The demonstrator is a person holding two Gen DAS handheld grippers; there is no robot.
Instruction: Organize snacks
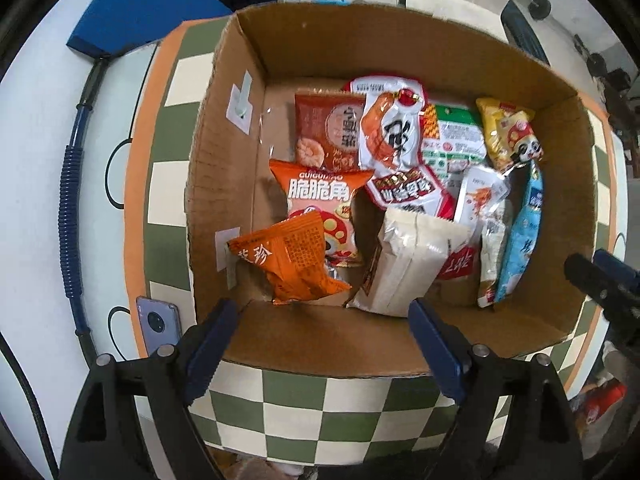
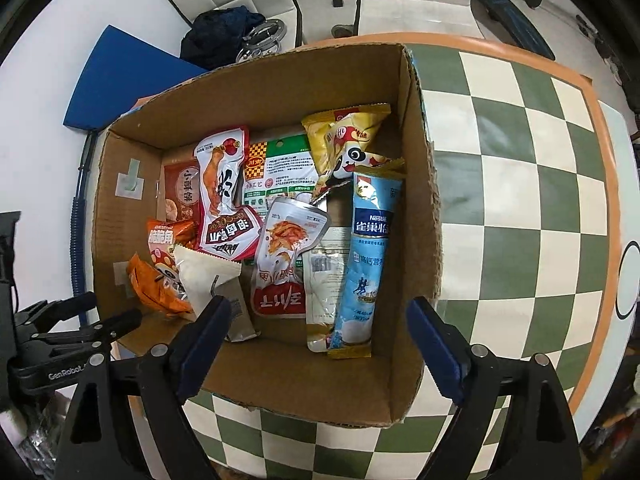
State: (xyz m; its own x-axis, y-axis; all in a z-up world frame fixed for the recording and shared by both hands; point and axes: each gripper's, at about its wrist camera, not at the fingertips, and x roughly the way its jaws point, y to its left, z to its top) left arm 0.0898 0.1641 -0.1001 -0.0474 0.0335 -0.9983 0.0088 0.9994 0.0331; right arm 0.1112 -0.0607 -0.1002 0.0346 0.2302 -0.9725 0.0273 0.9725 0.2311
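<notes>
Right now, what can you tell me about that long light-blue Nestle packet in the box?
The light-blue Nestle packet is a long, slim stick pouch of glossy plastic film, printed with Chinese text, a running figure and a gold band at its near end. It looks sealed and full. It lies lengthwise along the right side of the cardboard box, resting partly on a pale packet, its far end near the yellow panda bag. Neither gripper touches it.

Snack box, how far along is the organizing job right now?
Mostly done, it looks like: the cardboard box already holds many packets, including the blue Nestle sachet and the orange packet. Nothing is in hand; the left hand-held gripper and right hand-held gripper are both open and empty above the box's near edge. No loose snacks show on the checkered cloth.
</notes>
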